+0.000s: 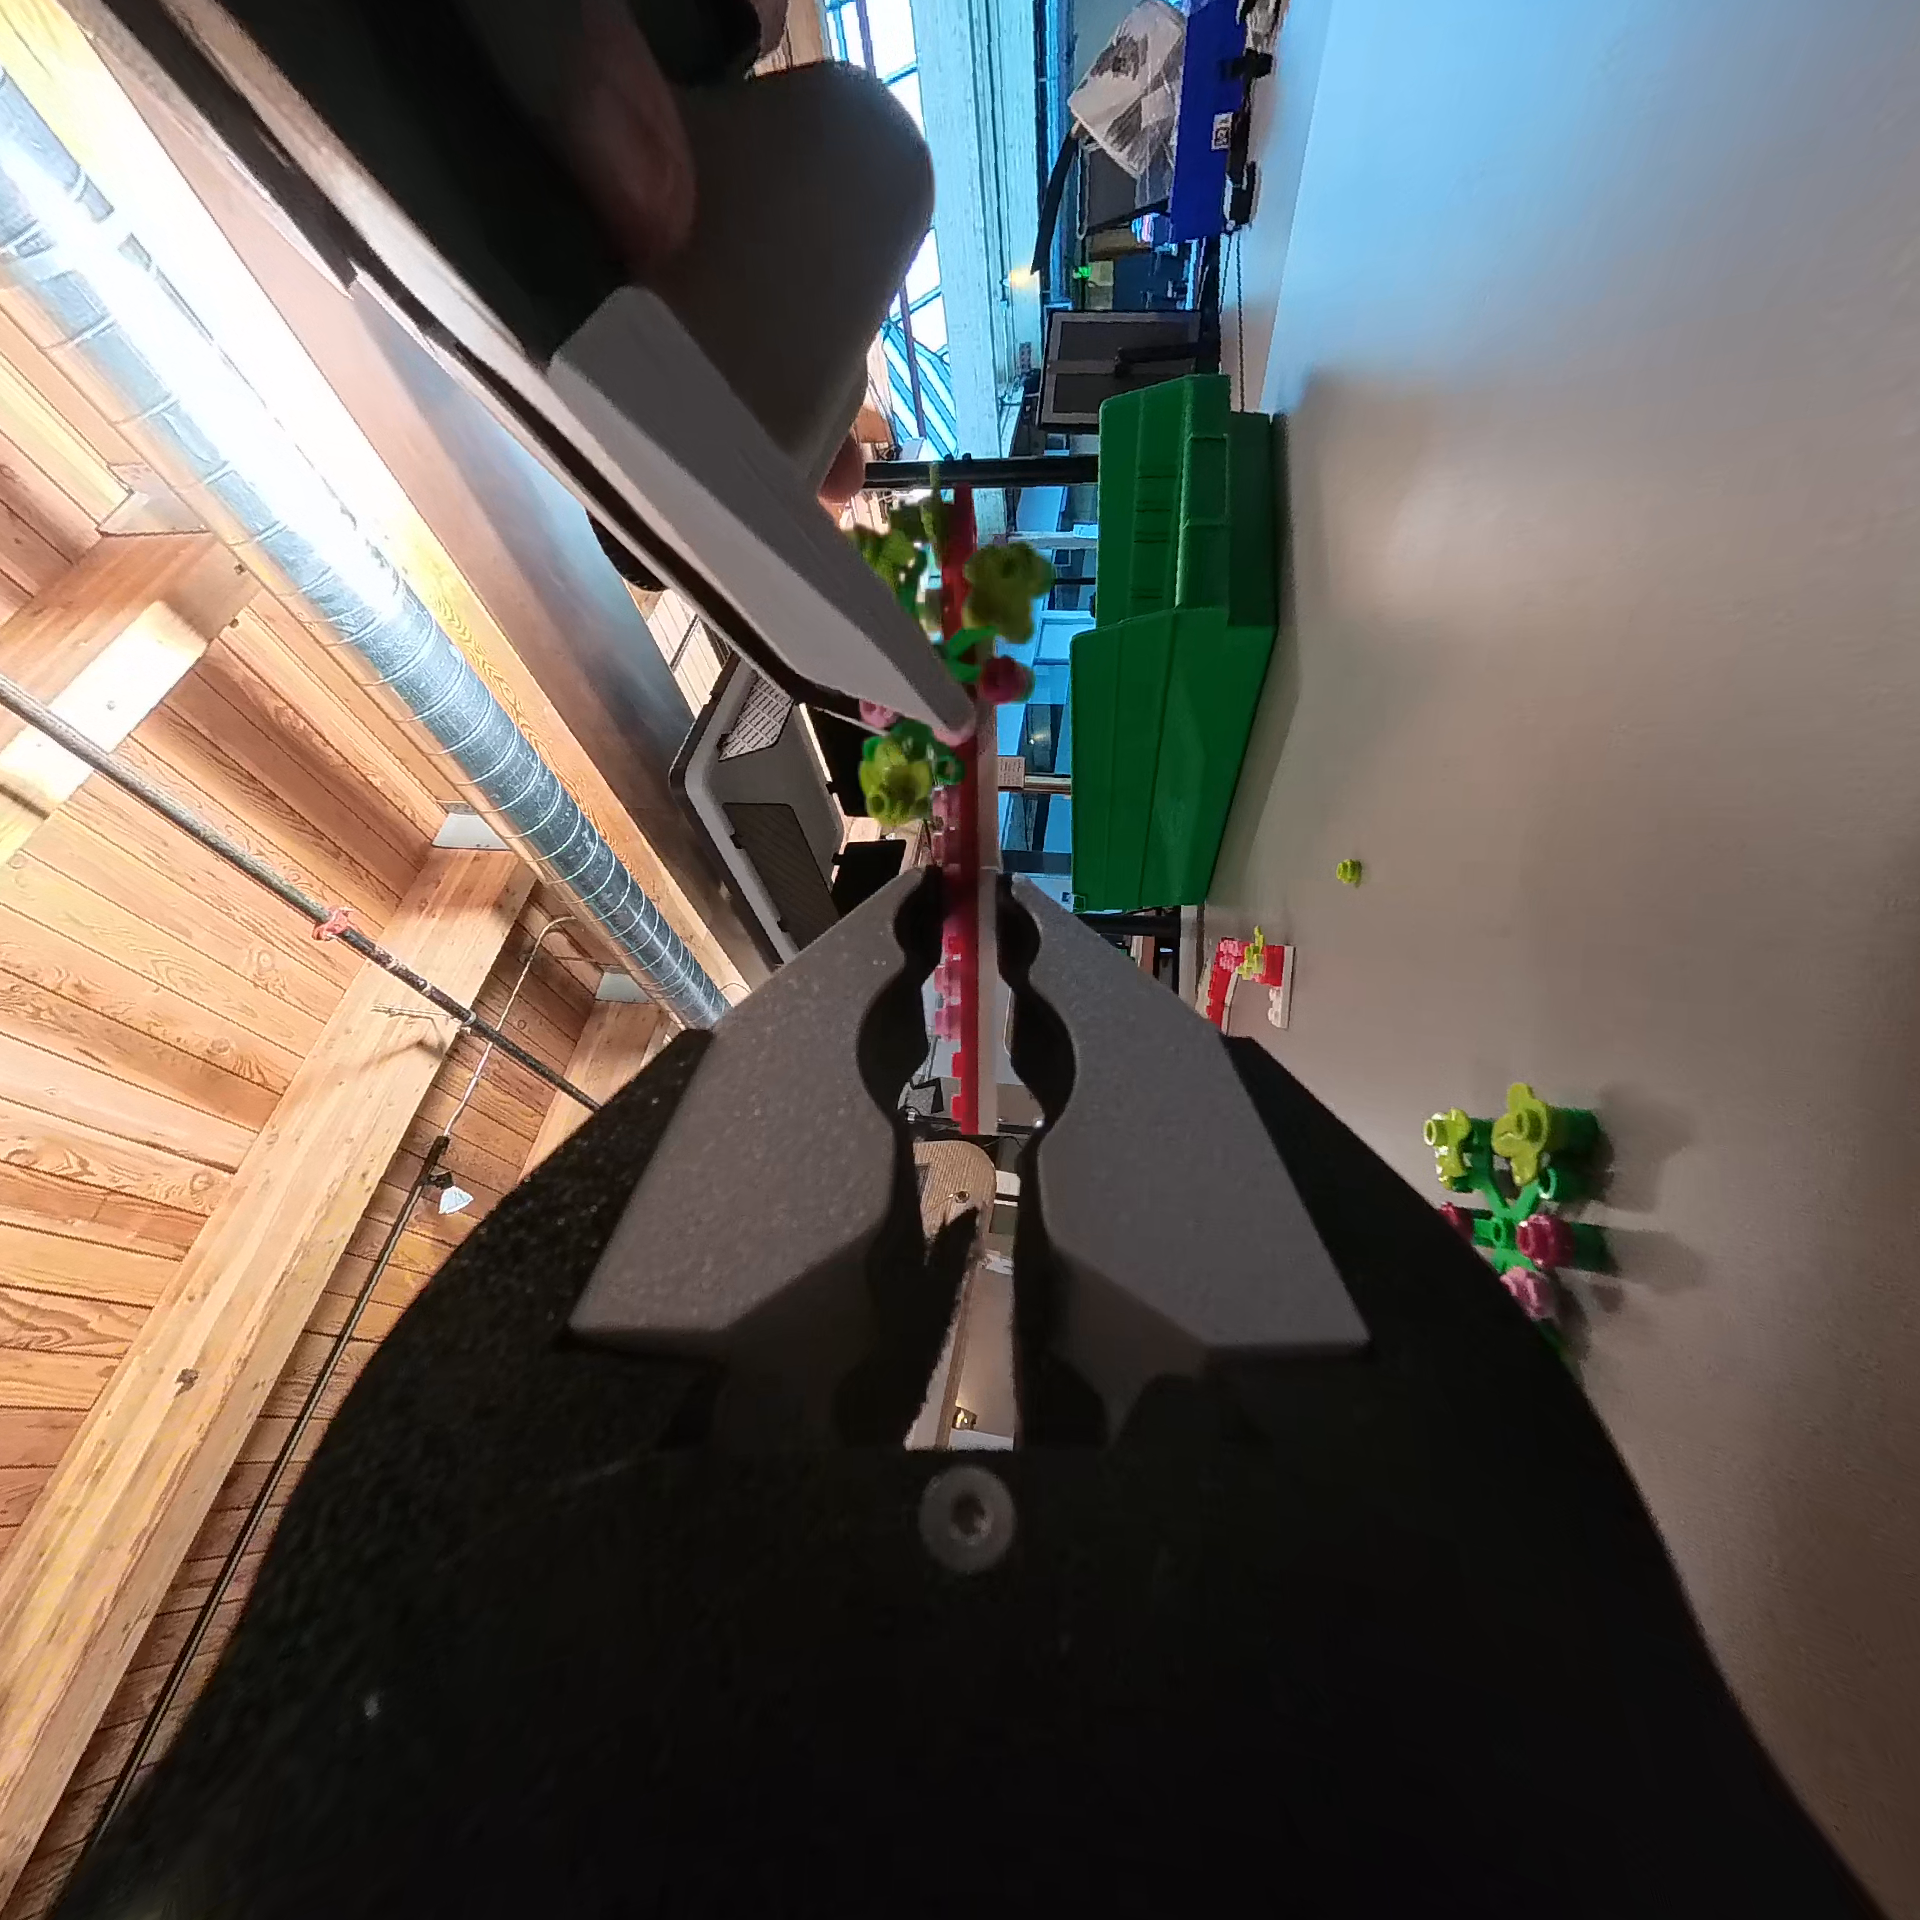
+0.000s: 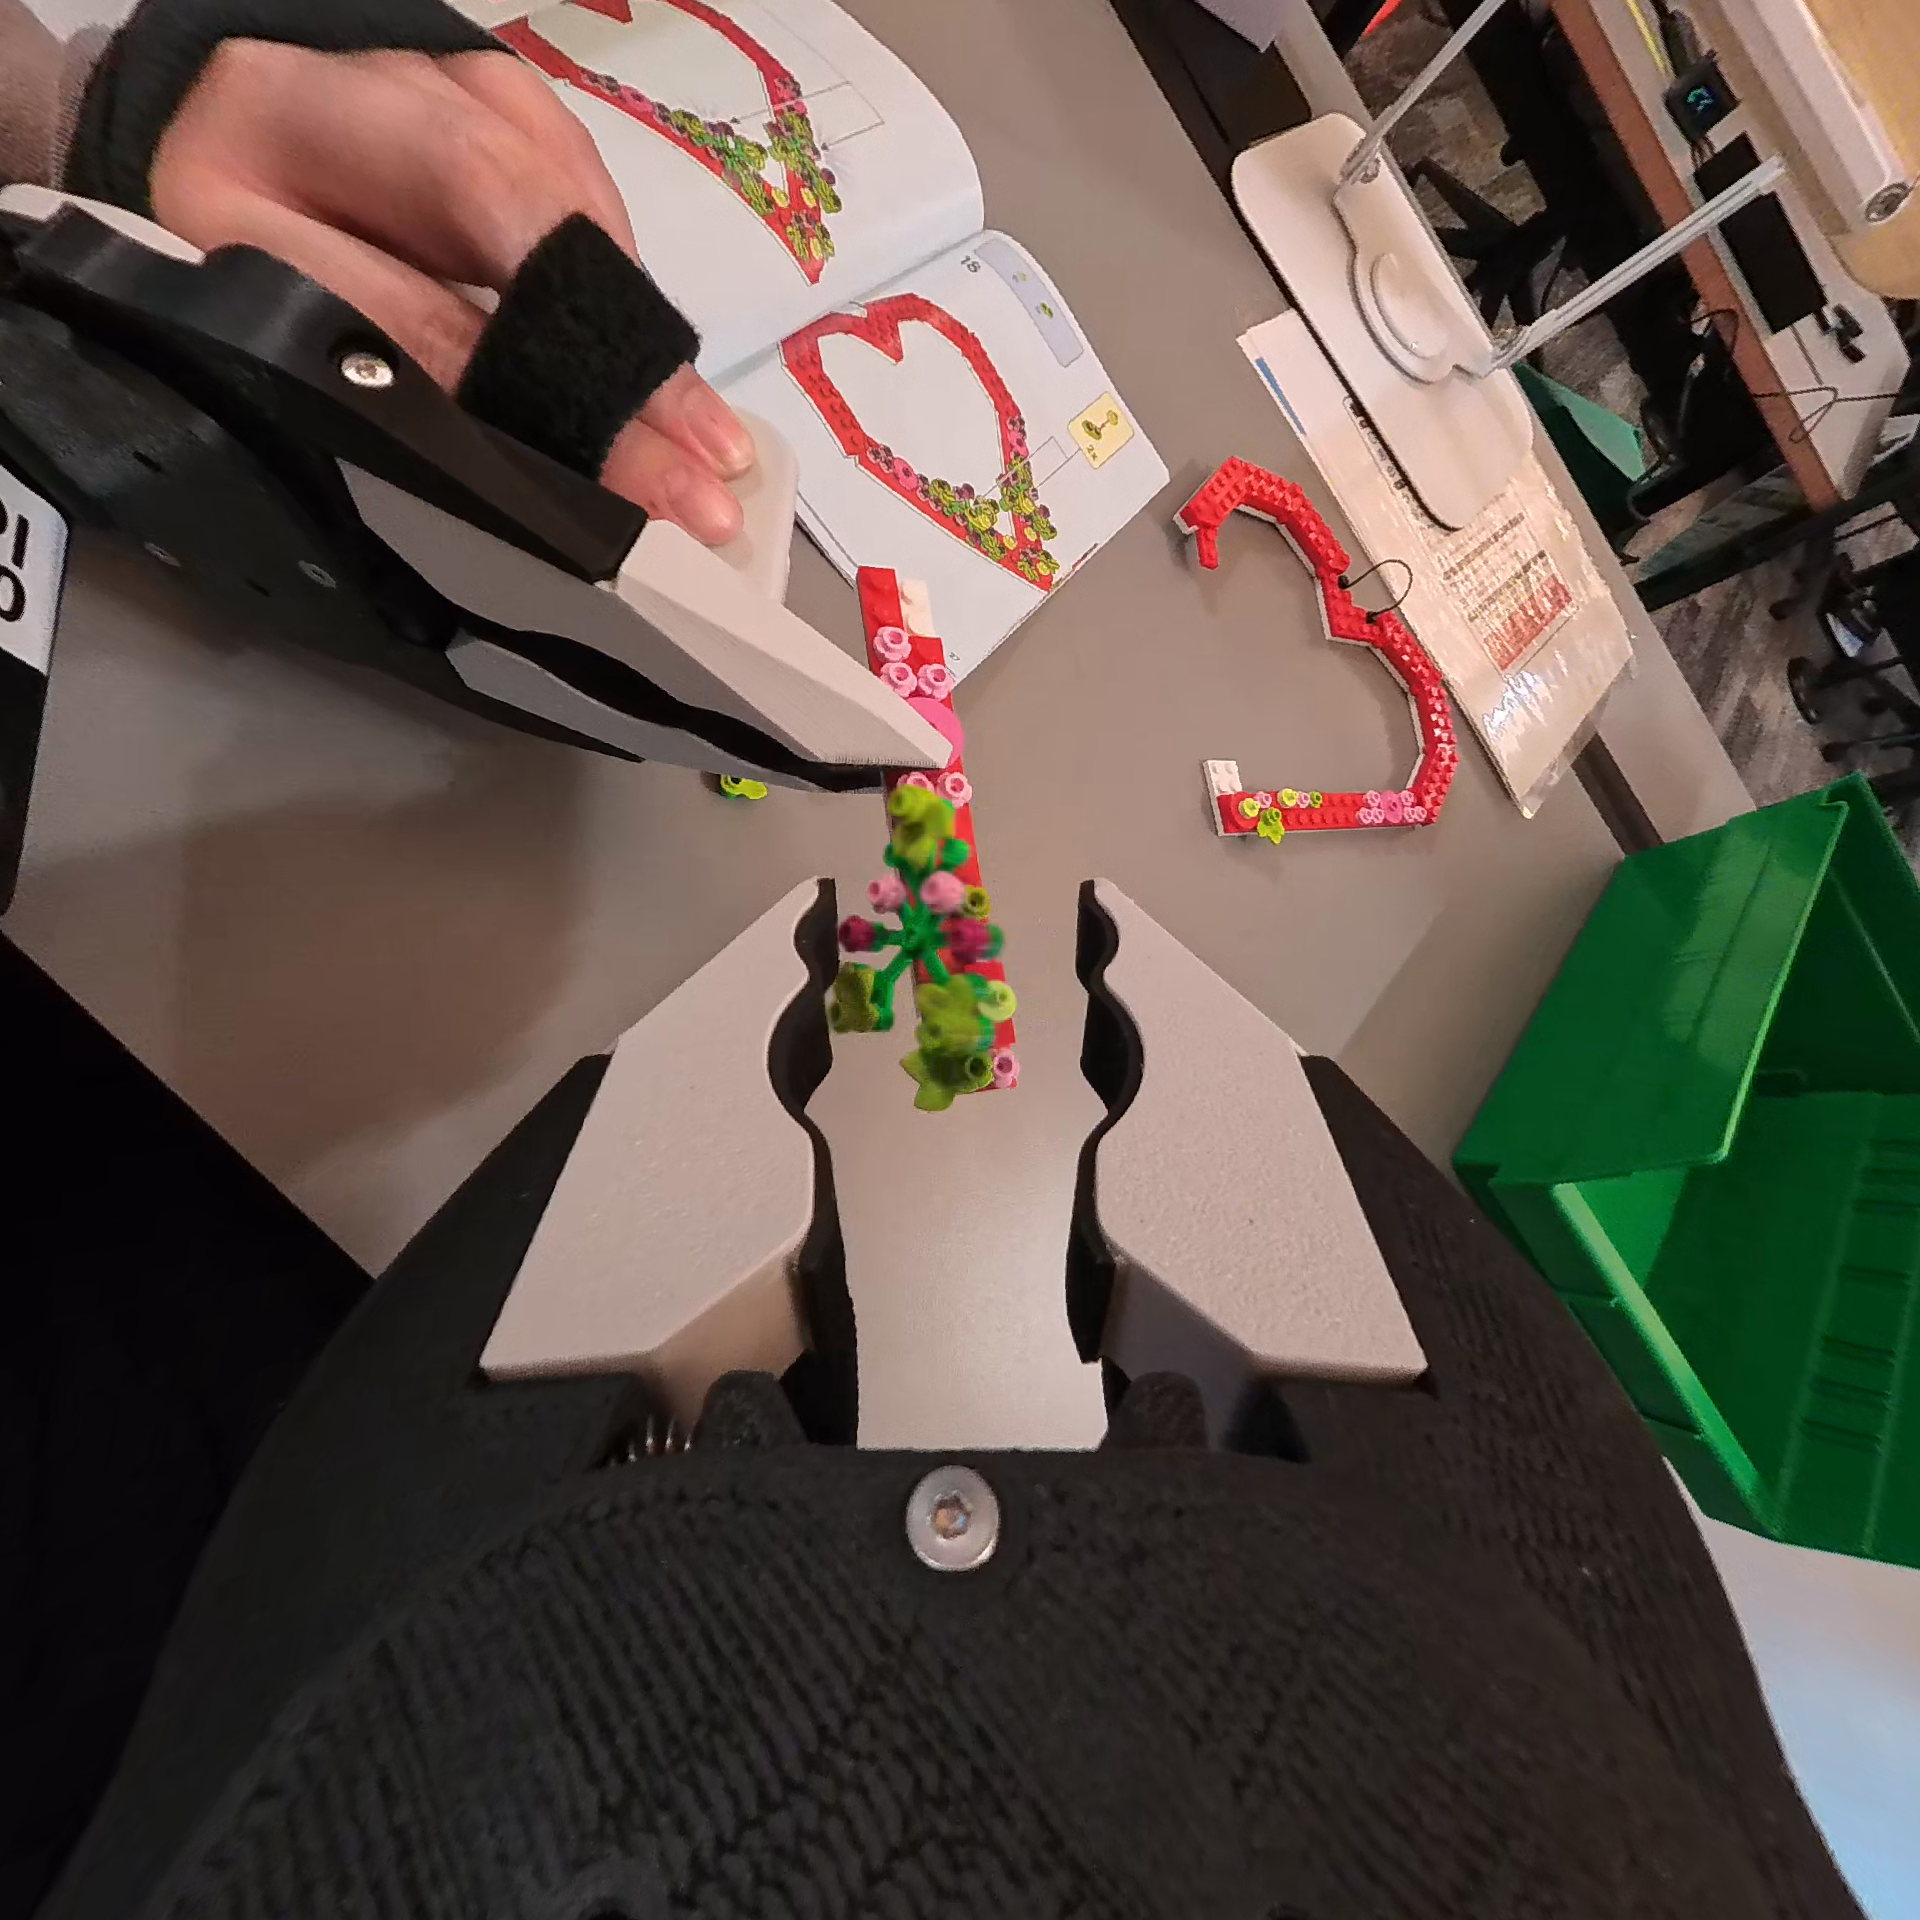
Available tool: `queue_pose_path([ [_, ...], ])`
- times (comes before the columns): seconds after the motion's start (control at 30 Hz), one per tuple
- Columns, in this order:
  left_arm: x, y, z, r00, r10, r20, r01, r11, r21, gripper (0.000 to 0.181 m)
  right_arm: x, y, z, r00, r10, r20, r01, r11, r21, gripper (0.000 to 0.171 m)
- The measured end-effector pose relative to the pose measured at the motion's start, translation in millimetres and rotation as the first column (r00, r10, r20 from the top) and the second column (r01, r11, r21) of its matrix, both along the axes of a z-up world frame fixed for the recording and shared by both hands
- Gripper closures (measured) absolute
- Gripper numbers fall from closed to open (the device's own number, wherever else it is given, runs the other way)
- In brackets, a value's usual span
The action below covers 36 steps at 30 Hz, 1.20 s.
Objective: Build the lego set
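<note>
So my left gripper point(image 1: 971, 894) is clamped narrow on the red heart strip point(image 1: 961, 966), holding it up off the grey table point(image 2: 312, 935). My right gripper point(image 2: 956, 904) is spread wide around the flower cluster point(image 2: 914, 935), not touching it. I'd guess the strip is light and stiff but snaps apart at the joints, and those blossoms pop off easily, so I'd pinch bare red plate edges. There's print in the open booklet point(image 2: 935, 416) and on a laminated sheet point(image 2: 1507, 582), plus a sticker on the left gripper; no brand marks I can spot.
</note>
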<state>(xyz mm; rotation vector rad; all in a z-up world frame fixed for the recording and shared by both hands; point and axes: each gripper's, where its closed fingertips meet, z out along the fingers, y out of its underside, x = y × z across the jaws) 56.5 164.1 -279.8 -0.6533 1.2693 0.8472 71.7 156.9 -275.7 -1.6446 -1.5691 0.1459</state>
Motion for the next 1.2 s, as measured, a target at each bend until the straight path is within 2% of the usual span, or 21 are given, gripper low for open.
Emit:
queue_pose_path([
  [0.27, 0, 0, -2, 1.0, 0.002, -0.009, -0.002, 1.0, -0.009, 0.175, 3, 6, -4, 1.0, -0.018, 0.002, 0.018, 1.0, 0.007, 0.131],
  [0.5, -14, 18, -9, 0.996, 0.094, 0.003, -0.093, 0.992, -0.084, 0.176, 8, 7, 4, 0.996, -0.031, -0.082, 0.034, 0.999, 0.041, 0.13],
  [0.6, -20, 23, -12, 0.993, 0.122, 0.013, -0.119, 0.986, -0.114, 0.176, 13, -12, -9, 0.992, -0.001, -0.129, -0.009, 0.997, -0.072, 0.13],
  [0.7, -23, 26, -14, 0.99, 0.138, 0.02, -0.134, 0.981, -0.137, 0.176, 16, -46, -43, 0.987, 0.108, -0.119, -0.137, 0.954, -0.267, 0.129],
  [0.87, -25, 27, -15, 0.99, 0.142, 0.023, -0.137, 0.98, -0.147, 0.175, 27, -44, -90, 0.989, 0.127, -0.073, -0.146, 0.909, -0.389, 0.129],
  [1.1, -27, 27, -16, 0.989, 0.143, 0.032, -0.137, 0.978, -0.159, 0.175, 19, -31, -90, 0.96, 0.014, -0.28, -0.187, 0.775, -0.603, 0.142],
  [1.2, -27, 27, -17, 0.989, 0.141, 0.033, -0.134, 0.977, -0.166, 0.175, 19, -30, -93, 0.955, 0.042, -0.293, -0.217, 0.775, -0.594, 0.15],
])
